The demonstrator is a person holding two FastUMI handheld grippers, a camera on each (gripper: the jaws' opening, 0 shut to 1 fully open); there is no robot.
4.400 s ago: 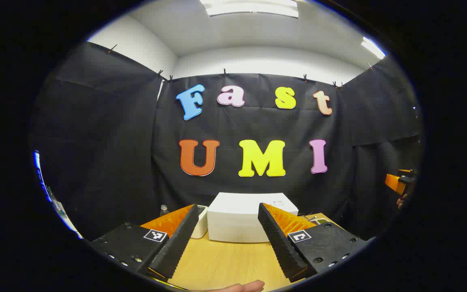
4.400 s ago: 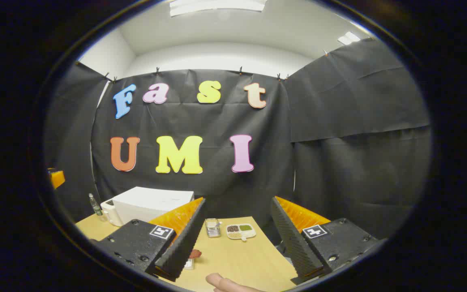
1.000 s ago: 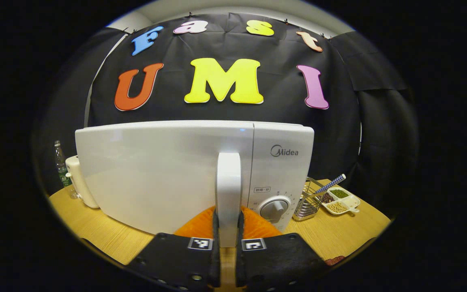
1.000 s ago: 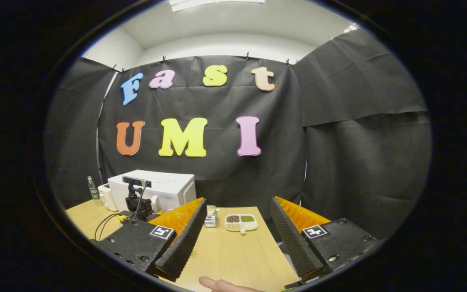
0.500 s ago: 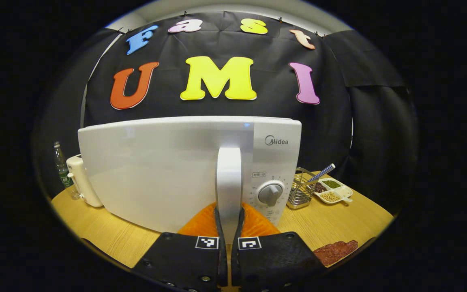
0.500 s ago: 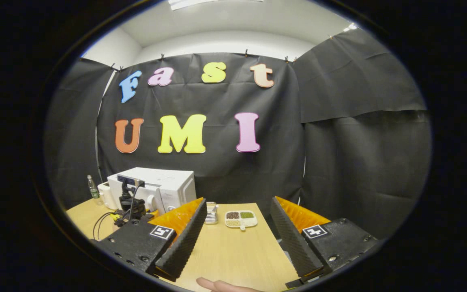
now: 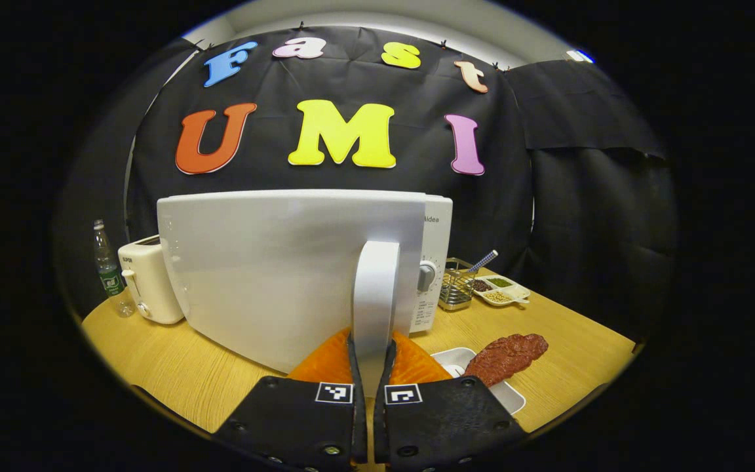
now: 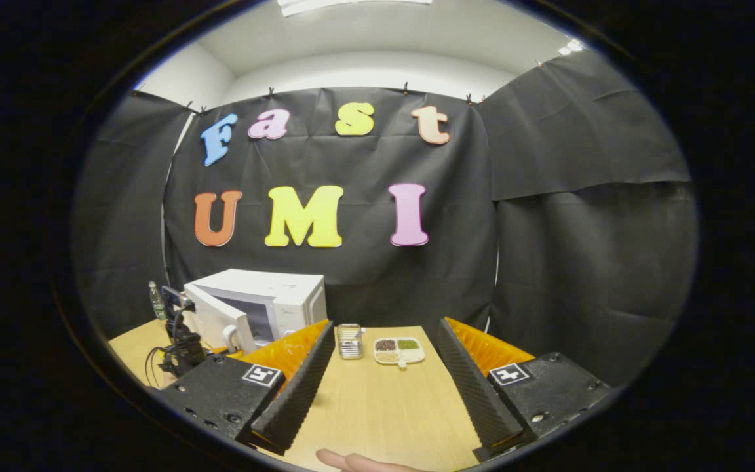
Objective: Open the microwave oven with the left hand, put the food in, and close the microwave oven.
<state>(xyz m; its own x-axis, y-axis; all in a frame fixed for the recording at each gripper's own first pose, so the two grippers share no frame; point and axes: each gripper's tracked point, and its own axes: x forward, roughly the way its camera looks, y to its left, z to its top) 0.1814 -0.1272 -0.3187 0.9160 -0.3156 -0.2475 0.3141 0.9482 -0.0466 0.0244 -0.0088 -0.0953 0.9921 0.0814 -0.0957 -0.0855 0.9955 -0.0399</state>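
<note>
In the left gripper view, your left gripper [image 7: 371, 357] clenches the white upright door handle [image 7: 373, 295] of the white microwave oven [image 7: 299, 269], whose door hides the cavity; a dark red meat slab [image 7: 506, 357] overhangs a white rectangular tray [image 7: 456, 359]. In the right gripper view, your right gripper [image 8: 384, 387] hangs spread, holding nothing, above the light wooden table [image 8: 384, 413], with a white 3-compartment dish [image 8: 398, 351] of grains beyond.

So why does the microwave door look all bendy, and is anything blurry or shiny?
Left gripper view: the fisheye lens bows the door and the table edge; the door is evenly lit, with no hard glare, and the handle looks sharp. Right gripper view: the same bending curves the walls, the ceiling light is washed out bright, and the far microwave is small but clear.
</note>
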